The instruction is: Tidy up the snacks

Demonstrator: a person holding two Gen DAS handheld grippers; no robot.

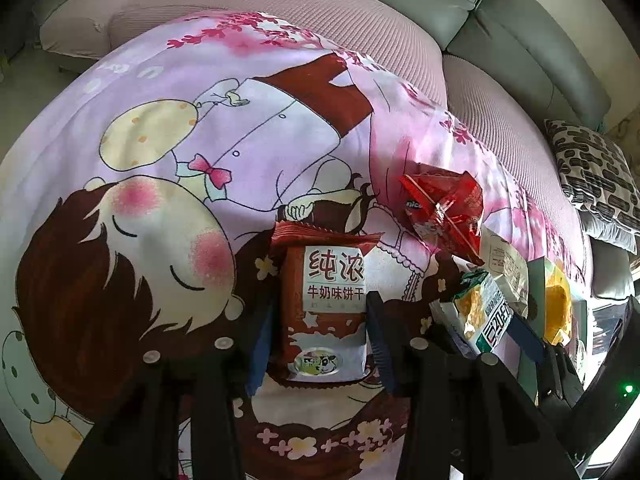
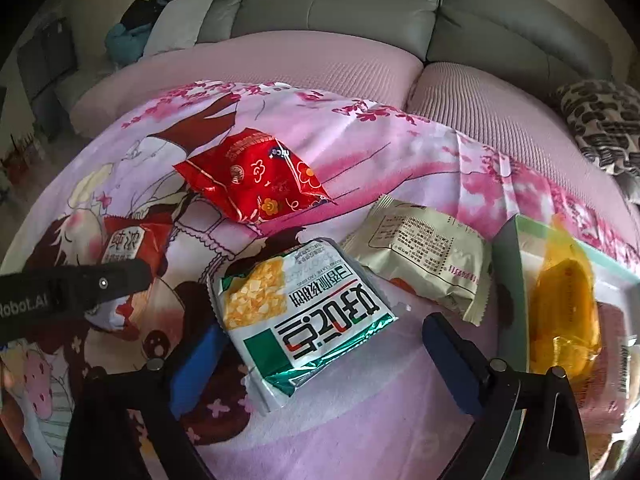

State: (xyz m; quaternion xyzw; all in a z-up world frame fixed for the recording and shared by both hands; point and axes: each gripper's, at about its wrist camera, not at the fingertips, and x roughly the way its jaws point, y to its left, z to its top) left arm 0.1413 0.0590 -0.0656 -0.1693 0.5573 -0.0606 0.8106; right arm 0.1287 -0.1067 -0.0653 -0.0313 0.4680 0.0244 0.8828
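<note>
left gripper (image 1: 320,320) – jaws straddle the brown milk-biscuit packet (image 1: 325,312) lying on the cartoon-print cloth (image 1: 160,160), pads at its sides, whether they press I cannot tell | right gripper (image 2: 320,344) – spread wide around the green-and-white snack packet (image 2: 304,312), not clamping | red packet (image 2: 256,176) beyond, beige packet (image 2: 424,264) right, box (image 2: 508,264) holds a yellow pack (image 2: 564,312)

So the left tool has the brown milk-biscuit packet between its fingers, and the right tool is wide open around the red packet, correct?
Not quite. The left tool does have the brown milk-biscuit packet between its fingers, but the right tool stands wide open around the green-and-white packet, not the red packet, which lies farther back on the cloth. The right wrist view shows this.
</note>
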